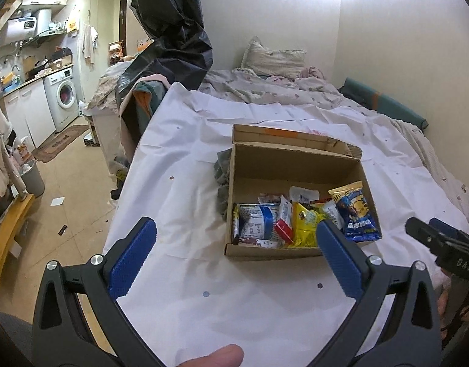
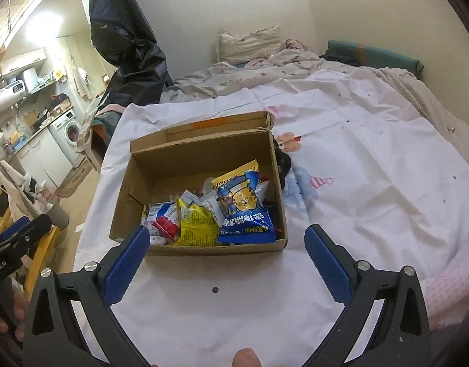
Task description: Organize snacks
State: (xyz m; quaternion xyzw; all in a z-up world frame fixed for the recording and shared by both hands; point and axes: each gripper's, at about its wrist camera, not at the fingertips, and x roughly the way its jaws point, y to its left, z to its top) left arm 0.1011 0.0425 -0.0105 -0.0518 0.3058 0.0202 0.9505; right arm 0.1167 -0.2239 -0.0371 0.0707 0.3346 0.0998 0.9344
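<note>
Open cardboard box point(image 2: 200, 165) on the white sheet point(image 2: 357, 159) spread over the bed point(image 1: 265, 85), lid flap folded back toward the pillow point(image 1: 274, 58). Far half of the box floor bare; snack packets heaped against the near wall. Blue bag with a cartoon tiger point(image 2: 243, 211) on top at the box's right side, leaning on the right wall, gold upper edge pointing away. Yellow packet point(image 2: 194, 223) just left of it, touching; red-and-white packet point(image 2: 165, 227) next, then a blue-and-white wrapper point(image 1: 256, 223) at the left end, with smaller white sachets tucked behind. Dark crumpled cloth point(image 1: 223, 177) outside the box, pressed against one side wall. Left gripper point(image 1: 234, 244) above the sheet short of the box, jaws spread wide, nothing between them, right blue pad overlapping the box's near right corner in its own view. Right gripper point(image 2: 226, 257) likewise short of the near wall, jaws released and empty. Fingertip point(image 1: 216, 356) at the bottom edge of the left view. Grey bin point(image 1: 32, 177) on the floor beside the bed, contents too small to tell.
</note>
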